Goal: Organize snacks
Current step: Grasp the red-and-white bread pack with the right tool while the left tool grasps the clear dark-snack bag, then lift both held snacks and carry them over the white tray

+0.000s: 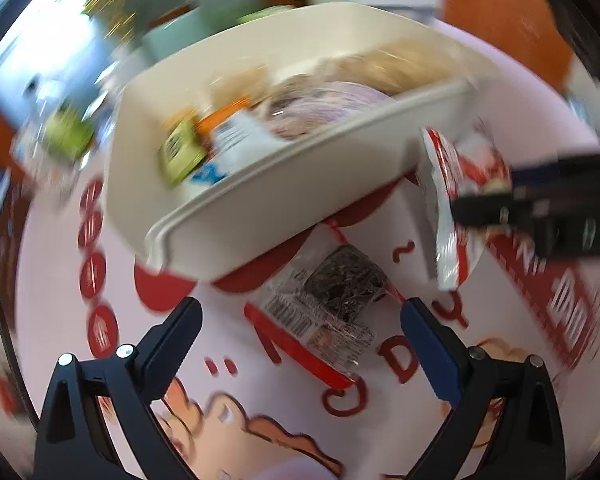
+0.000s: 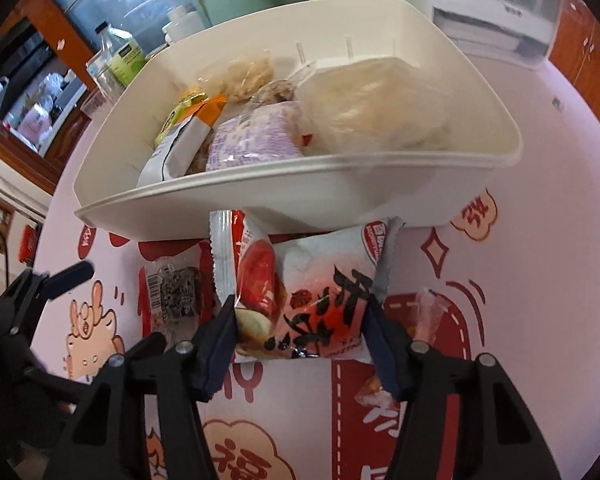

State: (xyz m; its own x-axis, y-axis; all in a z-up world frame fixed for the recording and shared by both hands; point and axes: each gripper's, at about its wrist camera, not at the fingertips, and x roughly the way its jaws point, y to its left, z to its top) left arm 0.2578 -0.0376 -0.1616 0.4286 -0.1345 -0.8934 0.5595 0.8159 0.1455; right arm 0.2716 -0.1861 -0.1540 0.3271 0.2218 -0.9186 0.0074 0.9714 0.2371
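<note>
The right gripper (image 2: 300, 320) pinches the red-and-white foil snack packet (image 2: 304, 300) just in front of the cream plastic bin (image 2: 260, 200). The puffy packet may slip out. The left gripper (image 1: 300, 320), wide open and empty, hovers over the clear-wrapped dark snack (image 1: 340, 288).
</note>
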